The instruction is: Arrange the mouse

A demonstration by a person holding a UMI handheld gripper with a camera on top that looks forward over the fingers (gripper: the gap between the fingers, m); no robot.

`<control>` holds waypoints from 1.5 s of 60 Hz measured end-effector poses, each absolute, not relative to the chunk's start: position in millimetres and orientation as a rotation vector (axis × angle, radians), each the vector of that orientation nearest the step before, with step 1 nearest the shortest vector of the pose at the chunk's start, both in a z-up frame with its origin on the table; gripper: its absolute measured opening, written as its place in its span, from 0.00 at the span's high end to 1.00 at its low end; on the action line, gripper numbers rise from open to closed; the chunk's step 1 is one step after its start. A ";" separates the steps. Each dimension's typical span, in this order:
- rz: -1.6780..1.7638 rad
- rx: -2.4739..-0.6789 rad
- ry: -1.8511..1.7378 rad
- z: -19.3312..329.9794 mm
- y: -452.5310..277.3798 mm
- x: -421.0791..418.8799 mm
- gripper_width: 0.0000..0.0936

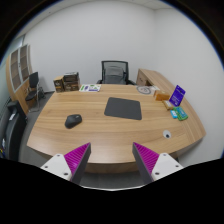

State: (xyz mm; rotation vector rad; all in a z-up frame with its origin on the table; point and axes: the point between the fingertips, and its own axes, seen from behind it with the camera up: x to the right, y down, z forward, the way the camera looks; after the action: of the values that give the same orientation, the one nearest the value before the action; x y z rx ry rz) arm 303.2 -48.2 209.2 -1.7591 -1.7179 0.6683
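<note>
claw (112,160) released, empty, low centre of frame, short of table (60,138) edge | mouse (73,121) left of centre on table, well apart from mat (122,107) at centre | advice: approach low, straddle mouse evenly before closing

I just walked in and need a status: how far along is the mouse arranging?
Nothing looks done: the dark computer mouse sits on the wooden table, apart from the black rectangular mouse pad. Nothing is in hand; the gripper is open and short of the table. Picking up and placing the mouse remain.
</note>
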 end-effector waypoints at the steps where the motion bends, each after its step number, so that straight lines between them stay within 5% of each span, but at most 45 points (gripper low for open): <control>1: 0.670 -1.760 -1.722 208.3 -49.5 303.2 0.08; 51: 0.772 -1.707 -1.813 98.5 -251.7 210.1 0.08; 90: 0.707 -1.737 -1.808 9.1 -276.4 96.5 0.08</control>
State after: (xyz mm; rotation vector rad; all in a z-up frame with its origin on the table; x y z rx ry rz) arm 96.5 -276.4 9.1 -1.7368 -1.8084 0.7073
